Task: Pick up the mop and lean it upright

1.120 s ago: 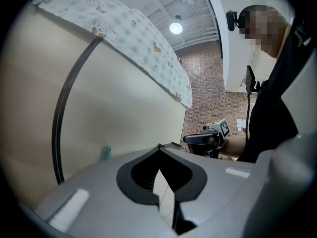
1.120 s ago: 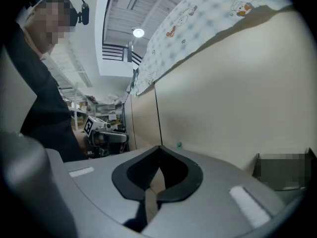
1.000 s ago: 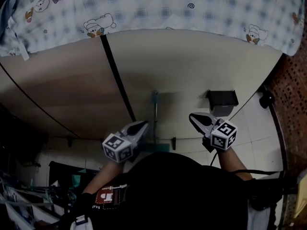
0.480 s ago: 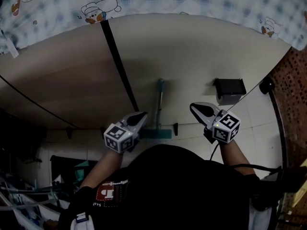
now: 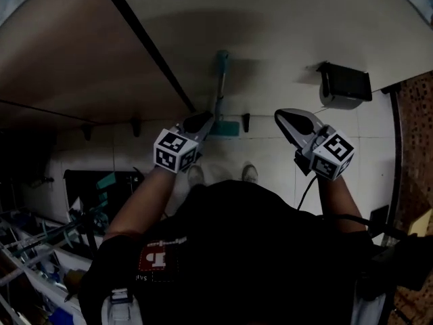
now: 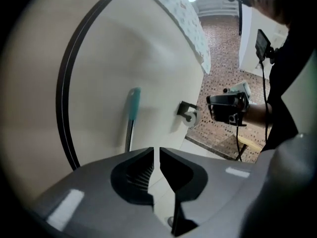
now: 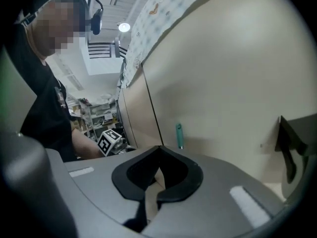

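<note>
The mop [image 5: 221, 65] stands upright against the wall [image 5: 284, 26]. Its long axis is vertical: a thin metal shaft with a smooth, rounded teal grip at the top and a flat, oblong teal head at the bottom, where wall meets floor [image 5: 270, 147]. The left gripper view shows the same teal grip [image 6: 133, 103] with the shaft running straight down behind the tool's body. The right gripper view shows only the grip [image 7: 179, 135], small and far off. The left tool [image 5: 200, 122] points at the lower shaft, just beside the mop head in the head view. Whether it touches the mop cannot be told there. Its own view shows the dark, ribbed jaws [image 6: 157, 150] drawn together with only a slit between them and nothing in it, the shaft a little to their left. The right tool [image 5: 287, 119] is held well apart from the mop, to its right. Its curved jaws [image 7: 160, 147] meet at the tips and are empty. Each tool carries a cube with black-and-white square markers. The wall is smooth, matte cream, crossed by a narrow black strip [image 5: 145, 39] left of the mop. To the right a black boxy holder [image 5: 346, 81] with a pale roll under it hangs on the wall. The floor is pale tile, and two shoes [image 5: 249, 173] show near the mop head.
</note>
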{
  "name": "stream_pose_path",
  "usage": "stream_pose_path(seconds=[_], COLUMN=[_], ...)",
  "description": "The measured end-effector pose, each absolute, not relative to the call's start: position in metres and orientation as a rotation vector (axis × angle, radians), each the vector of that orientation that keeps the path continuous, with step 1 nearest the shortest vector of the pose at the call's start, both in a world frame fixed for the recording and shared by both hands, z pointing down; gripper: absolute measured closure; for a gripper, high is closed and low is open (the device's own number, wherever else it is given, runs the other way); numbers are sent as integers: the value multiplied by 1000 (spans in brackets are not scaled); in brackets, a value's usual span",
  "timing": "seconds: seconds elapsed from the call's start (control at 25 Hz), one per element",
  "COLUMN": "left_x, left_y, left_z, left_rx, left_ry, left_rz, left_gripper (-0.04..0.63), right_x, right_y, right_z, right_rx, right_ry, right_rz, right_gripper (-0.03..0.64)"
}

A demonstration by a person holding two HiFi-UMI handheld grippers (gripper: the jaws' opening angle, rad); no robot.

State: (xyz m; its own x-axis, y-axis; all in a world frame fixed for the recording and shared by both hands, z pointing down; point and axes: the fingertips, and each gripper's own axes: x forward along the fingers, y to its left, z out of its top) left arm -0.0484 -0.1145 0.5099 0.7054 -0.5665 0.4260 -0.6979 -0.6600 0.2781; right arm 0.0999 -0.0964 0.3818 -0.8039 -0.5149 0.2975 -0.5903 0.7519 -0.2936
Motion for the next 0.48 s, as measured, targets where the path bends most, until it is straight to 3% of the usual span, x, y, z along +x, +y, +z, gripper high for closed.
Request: stream_pose_path(seconds=[0.48], left_x=[-53], left_y=[-166], left_z=[711], left_rx=[2293], left_ry=[-1033], left_rz=[741], left_gripper=[426], right_x=[92], right_y=[-104], right_z=[476], right_rx=[849], right_ry=[-2657], right_rz=[699], right_gripper=[603])
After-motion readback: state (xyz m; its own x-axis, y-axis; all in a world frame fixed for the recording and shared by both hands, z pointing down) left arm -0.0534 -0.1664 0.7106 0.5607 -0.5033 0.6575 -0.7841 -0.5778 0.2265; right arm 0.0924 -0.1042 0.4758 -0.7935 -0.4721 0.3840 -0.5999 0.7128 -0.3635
